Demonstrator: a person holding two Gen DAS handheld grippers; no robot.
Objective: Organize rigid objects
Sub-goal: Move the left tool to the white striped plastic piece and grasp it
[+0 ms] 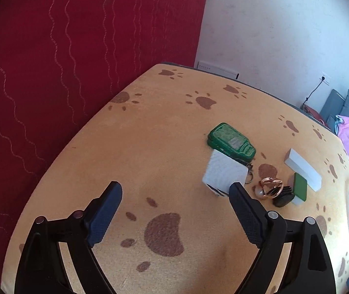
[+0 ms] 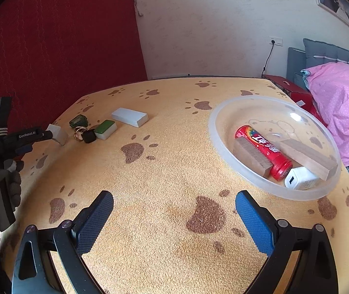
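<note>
Nearest in the left wrist view, the left gripper (image 1: 175, 189) is held above the paw-print cloth (image 1: 150, 147) with its jaws spread wide and nothing between them; only bare cloth is seen in the gap; the right fingertip (image 1: 235, 188) overlaps the near corner of a white block (image 1: 223, 171) in the picture, though contact cannot be told. Just right of that block a gold ring (image 1: 271, 186) with a pearl and a black clip (image 1: 283, 197) are seen, touching or nearly so; a green-topped tile (image 1: 299, 188) lies against the clip; farther right a long white bar (image 1: 301, 169) is laid; a green case (image 1: 230, 140) rests at the far edge of the white block. In the right wrist view, the right gripper (image 2: 174, 202) is likewise held with jaws wide and empty over the cloth; a clear bowl (image 2: 213, 132) is set to its far right, and in it are seen a red tube (image 2: 260, 139), two wooden blocks (image 2: 250, 156), one on each side of the tube, and a white charger (image 2: 299, 178) at the near rim. At the far left of that view the gloved hand (image 2: 0, 178) holding the other gripper is seen beside the cluster of loose things. Beyond the table a red curtain (image 2: 64, 36) is hung to the left and a pink pillow (image 2: 341, 105) lies to the right.
</note>
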